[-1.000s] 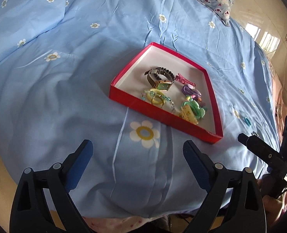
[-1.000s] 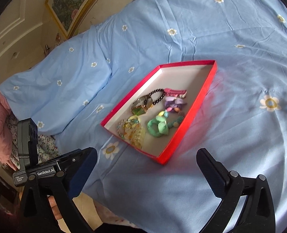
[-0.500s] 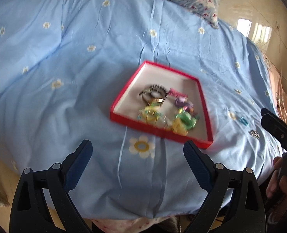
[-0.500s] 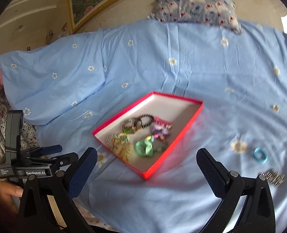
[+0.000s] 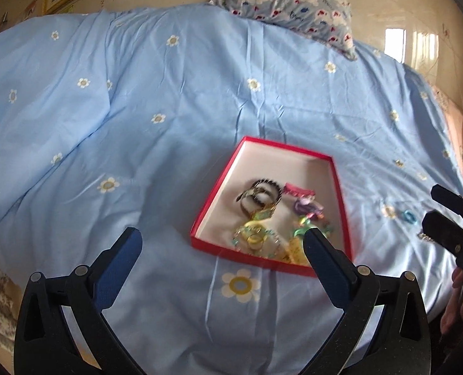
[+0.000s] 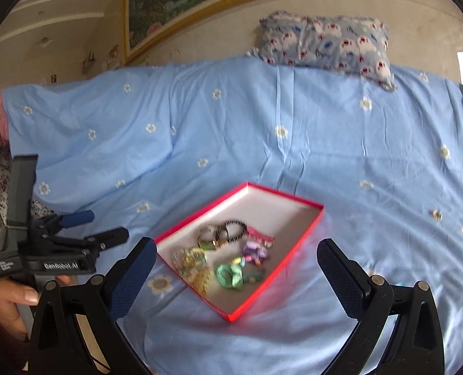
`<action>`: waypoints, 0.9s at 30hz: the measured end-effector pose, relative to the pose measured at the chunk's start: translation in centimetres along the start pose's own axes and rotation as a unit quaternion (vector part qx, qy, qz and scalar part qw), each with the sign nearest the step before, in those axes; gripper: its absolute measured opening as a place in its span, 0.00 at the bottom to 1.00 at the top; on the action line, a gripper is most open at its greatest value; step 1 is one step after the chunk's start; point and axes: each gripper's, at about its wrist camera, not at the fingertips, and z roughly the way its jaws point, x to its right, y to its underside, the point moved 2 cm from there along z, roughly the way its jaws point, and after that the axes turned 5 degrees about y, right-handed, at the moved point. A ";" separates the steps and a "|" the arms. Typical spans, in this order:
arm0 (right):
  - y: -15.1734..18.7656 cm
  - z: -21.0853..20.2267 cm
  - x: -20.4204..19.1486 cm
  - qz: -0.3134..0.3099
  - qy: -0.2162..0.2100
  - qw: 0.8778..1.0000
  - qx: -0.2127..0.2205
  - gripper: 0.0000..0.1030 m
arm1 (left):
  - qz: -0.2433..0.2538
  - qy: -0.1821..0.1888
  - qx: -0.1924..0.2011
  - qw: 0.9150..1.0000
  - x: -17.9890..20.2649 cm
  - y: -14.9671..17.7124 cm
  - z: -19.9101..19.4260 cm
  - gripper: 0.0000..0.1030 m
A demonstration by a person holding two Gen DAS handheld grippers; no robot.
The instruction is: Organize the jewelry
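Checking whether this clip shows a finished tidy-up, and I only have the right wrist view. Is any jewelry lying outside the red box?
Observer: Yes. The left wrist view shows a small blue ring on the bedspread, to the right of the red box.
Operator: Anything else out there?
Observer: A small silvery piece lies just nearer than the ring, partly hidden behind the right gripper. I cannot tell what it is.

Both wrist views look down bed toward pillow (image 5: 289,9) (left one nearer), sharing red tray (image 5: 270,264) mid-frame.
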 end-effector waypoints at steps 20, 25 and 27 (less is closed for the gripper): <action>3.4 2.5 -1.1 -0.001 0.010 0.998 -0.055 1.00 | 0.033 -0.042 -0.012 0.999 1.3 1.0 -0.5 1.00; 3.5 2.5 -1.0 0.001 0.013 0.998 -0.055 1.00 | 0.040 -0.049 -0.006 0.998 1.7 0.8 -1.1 1.00; 3.6 2.4 -1.0 0.001 0.015 0.999 -0.051 1.00 | 0.042 -0.048 -0.004 0.998 1.8 0.7 -1.2 1.00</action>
